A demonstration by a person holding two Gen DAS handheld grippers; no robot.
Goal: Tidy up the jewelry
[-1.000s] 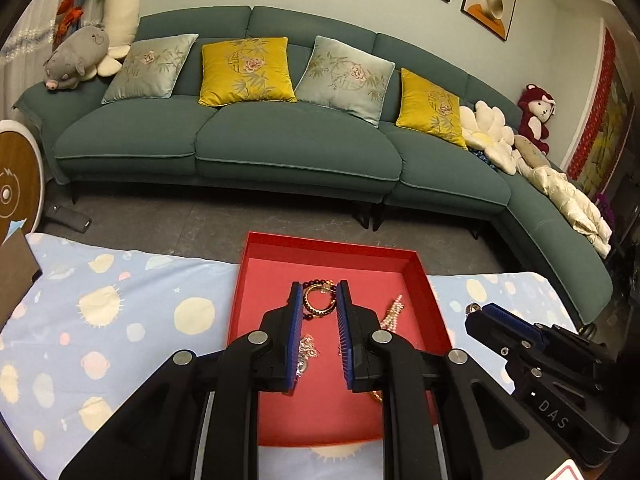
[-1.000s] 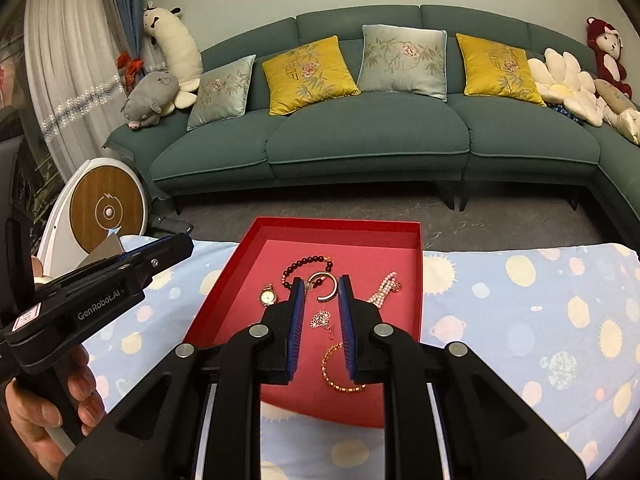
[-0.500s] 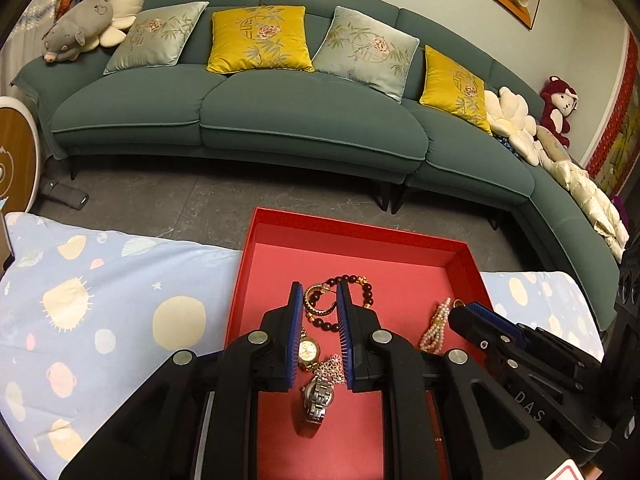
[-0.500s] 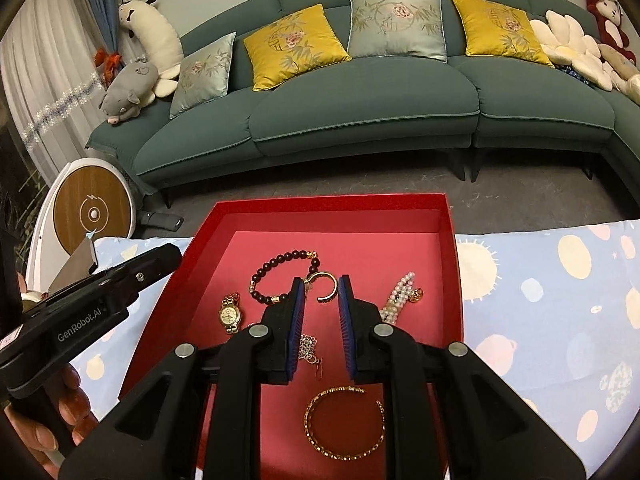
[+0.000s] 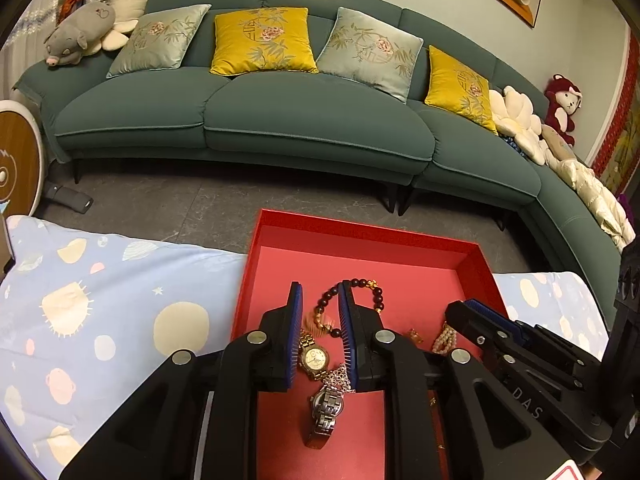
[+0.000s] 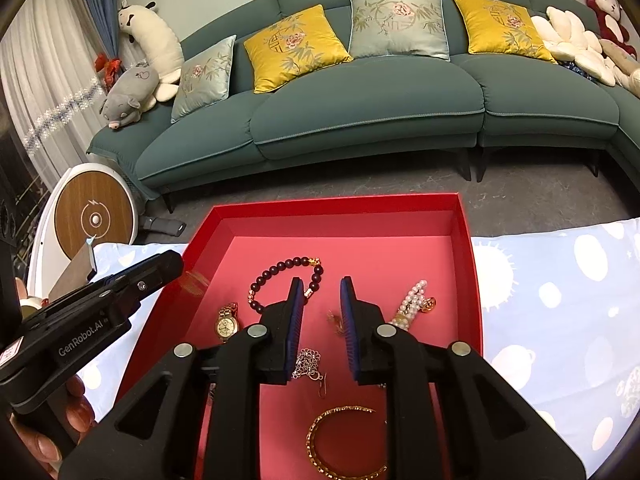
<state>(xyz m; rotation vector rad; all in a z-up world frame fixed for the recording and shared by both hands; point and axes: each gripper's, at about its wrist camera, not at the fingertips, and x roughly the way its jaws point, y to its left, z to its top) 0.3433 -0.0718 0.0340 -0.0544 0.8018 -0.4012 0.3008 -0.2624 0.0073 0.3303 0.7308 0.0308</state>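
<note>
Low in the middle of both views sits a shallow red cardboard tray [image 6: 466,264] on a pale blue cloth with yellow and white round shapes [image 5: 120,300].

Seen from the left wrist camera, the left gripper [image 5: 320,334] hangs over the tray with its blue-padded jaws apart and nothing between them. Below that gap lies a small gold watch with a round white face [image 5: 314,357]. Just under it a silver metal watch [image 5: 326,408] lies with its band running up and down the frame. A dark bead bracelet with gold charms [image 5: 358,292] curls near the tips; one finger hides part of it. A blurry gold thing near the beads is hard to make out.

From the right wrist camera, the right gripper [image 6: 320,312] is also spread open and holds nothing. A white pearl strand with a gold charm [image 6: 414,304] lies slanted, its top end leaning to the right. A thin gold bangle [image 6: 344,444] sits at the bottom, partly cut off by the gripper body. A silver chain [image 6: 308,362] is half hidden behind the left finger.

"GenRobot.AI" is written on the left gripper at the left edge of that view. "DAS" shows on the right gripper in the lower right of the left view.

A long green sofa [image 6: 360,100] fills the back.
</note>
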